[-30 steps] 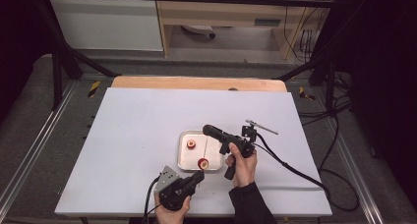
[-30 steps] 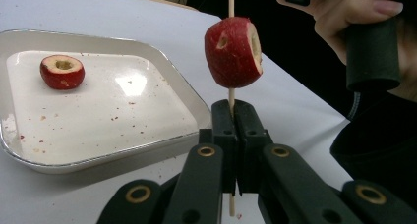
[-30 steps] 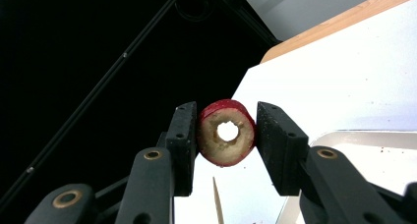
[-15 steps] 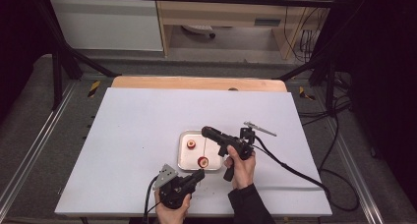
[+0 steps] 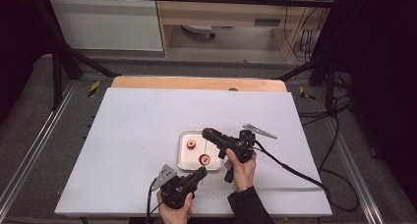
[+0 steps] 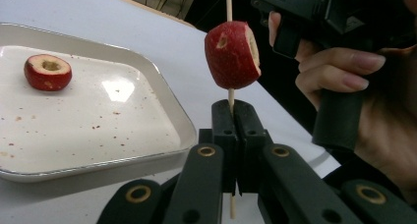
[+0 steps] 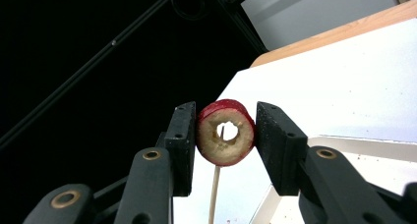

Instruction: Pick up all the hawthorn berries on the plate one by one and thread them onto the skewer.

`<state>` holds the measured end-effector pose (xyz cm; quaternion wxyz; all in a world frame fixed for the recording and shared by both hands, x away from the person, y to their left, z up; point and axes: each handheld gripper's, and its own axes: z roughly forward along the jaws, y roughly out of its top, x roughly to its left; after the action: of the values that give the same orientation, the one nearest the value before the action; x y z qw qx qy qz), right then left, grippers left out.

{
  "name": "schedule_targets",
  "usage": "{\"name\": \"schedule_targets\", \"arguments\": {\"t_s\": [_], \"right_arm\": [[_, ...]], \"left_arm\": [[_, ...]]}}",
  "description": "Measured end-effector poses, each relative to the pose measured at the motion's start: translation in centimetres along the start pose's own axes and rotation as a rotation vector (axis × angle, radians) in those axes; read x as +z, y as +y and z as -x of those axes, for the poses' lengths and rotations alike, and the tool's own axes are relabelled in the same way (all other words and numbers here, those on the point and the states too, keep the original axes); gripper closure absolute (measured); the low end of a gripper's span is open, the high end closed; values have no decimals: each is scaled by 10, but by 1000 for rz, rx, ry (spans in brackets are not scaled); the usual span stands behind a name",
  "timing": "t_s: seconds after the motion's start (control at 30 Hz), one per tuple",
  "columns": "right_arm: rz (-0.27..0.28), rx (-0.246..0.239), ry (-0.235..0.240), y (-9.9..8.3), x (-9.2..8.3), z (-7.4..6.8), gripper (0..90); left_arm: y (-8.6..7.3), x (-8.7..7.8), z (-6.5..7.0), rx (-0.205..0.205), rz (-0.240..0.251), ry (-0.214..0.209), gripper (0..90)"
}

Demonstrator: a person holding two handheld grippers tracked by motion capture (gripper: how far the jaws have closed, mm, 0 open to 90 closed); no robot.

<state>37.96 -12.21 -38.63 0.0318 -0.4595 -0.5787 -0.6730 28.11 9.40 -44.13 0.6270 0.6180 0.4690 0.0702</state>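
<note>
On the white table (image 5: 123,135), near edge, beside the tray (image 5: 183,161) bearing one red fruit ring (image 5: 191,144), the left gripper (image 6: 238,117) pinches an upright skewer (image 6: 229,3) while the right gripper (image 7: 223,135) clamps a second ring (image 7: 225,131) over its tip, next to be pushed straight down; both hands unmoved since earlier.

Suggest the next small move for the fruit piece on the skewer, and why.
Probably slide the fruit ring further down the skewer. The right hand-held gripper clamps it, the left hand-held gripper is shut on the stick below, and bare stick remains between them.
</note>
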Motion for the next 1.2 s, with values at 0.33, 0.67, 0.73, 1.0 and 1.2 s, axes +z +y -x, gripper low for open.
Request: {"name": "schedule_targets", "arguments": {"t_s": [0.33,0.67,0.73,1.0,1.2], "right_arm": [[-61,-82,-34,4,-6,-1,613],[-131,-109,-23,-10,-3,-1,611],[-131,-120,-14,-9,-3,-1,605],[-125,-224,-46,0,-10,-1,324],[-198,-289,-108,5,-6,8,188]], "left_arm": [[4,4,-3,-10,-3,-53,889],[18,7,-10,50,-30,-9,888],[18,6,-12,74,-24,-12,888],[18,-13,-30,149,-69,51,887],[22,-31,-41,228,-110,116,886]]}}
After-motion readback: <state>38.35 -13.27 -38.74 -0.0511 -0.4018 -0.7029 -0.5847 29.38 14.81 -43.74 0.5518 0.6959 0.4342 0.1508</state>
